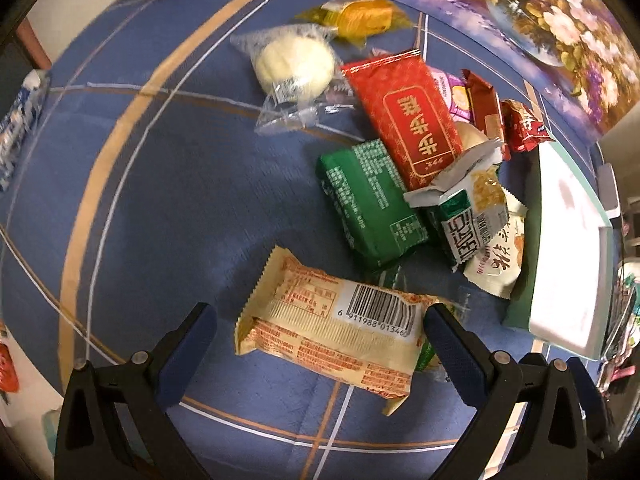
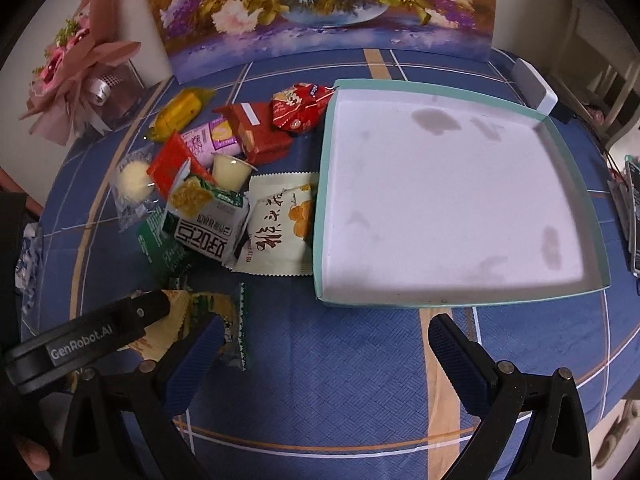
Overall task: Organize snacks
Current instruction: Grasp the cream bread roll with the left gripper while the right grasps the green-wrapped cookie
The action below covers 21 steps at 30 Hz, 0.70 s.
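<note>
Between the spread fingers of the left gripper [image 1: 320,344] lies a cream snack packet [image 1: 336,332], probably light and crinkly. Best pinched across its puffy middle. The right gripper [image 2: 324,354] hangs open, empty, near the tray [image 2: 322,184].

Your right tool [image 2: 322,356] hangs wide open over the blue checked desk [image 2: 344,364], facing the shallow teal-rimmed cardboard tray [image 2: 326,184] (white inside, stained), with mixed snack packets [image 2: 224,184] heaped just beside it.

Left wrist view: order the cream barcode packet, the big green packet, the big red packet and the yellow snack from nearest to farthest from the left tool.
1. Cream barcode packet, between the open left tool's fingers.
2. Big green packet, ahead, slightly right.
3. Big red packet, beyond the green one.
4. Yellow snack, far end, near the flower picture.
</note>
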{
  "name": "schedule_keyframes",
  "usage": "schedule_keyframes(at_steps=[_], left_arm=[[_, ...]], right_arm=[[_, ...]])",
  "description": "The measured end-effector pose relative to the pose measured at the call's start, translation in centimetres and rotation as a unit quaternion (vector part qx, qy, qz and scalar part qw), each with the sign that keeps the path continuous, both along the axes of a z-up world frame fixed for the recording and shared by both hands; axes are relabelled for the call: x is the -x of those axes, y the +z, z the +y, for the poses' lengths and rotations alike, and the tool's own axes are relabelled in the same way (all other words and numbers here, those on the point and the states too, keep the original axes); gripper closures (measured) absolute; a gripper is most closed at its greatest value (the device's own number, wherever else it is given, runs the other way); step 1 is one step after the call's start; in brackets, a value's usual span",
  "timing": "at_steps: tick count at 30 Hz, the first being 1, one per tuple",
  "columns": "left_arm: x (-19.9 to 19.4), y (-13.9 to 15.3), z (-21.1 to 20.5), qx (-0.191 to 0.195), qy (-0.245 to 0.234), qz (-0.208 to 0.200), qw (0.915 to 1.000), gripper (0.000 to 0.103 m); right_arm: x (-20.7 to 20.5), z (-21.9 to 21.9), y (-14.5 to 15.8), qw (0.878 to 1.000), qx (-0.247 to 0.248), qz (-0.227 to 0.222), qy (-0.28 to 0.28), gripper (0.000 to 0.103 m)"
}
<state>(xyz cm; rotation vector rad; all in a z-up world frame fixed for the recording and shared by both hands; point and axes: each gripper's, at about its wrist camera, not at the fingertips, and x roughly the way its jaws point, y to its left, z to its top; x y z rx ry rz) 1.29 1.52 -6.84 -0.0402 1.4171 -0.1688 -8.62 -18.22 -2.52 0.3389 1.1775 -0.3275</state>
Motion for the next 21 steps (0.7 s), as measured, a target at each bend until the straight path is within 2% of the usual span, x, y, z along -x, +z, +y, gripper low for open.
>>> schedule_keyframes(at_steps=[8,12,17,21], left_arm=[[1.0,-0.9,2.6,0.001,0.017,0.009,0.9998,0.0],[1.4,-1.4,5.6,0.011,0.046,0.013,0.9988,0.0],[1.5,-2.4,9.6,0.035,0.105,0.019,0.9937,0.0],[0.5,-2.8,10.8,0.047,0.121,0.018,0.9914,0.0]], right_arm=[[-0.4,0.5,-0.6,1.0,-0.014,0.01,0.01,0.0],[-0.9,0.9,-1.0,0.999,-0.03,0.013,0.011,0.0],[-1.8,1.8,-2.0,0.998,-0.054,0.022,0.02,0.0],[-2.5,2.9,-2.6,0.997,-0.072,0.023,0.033,0.0]])
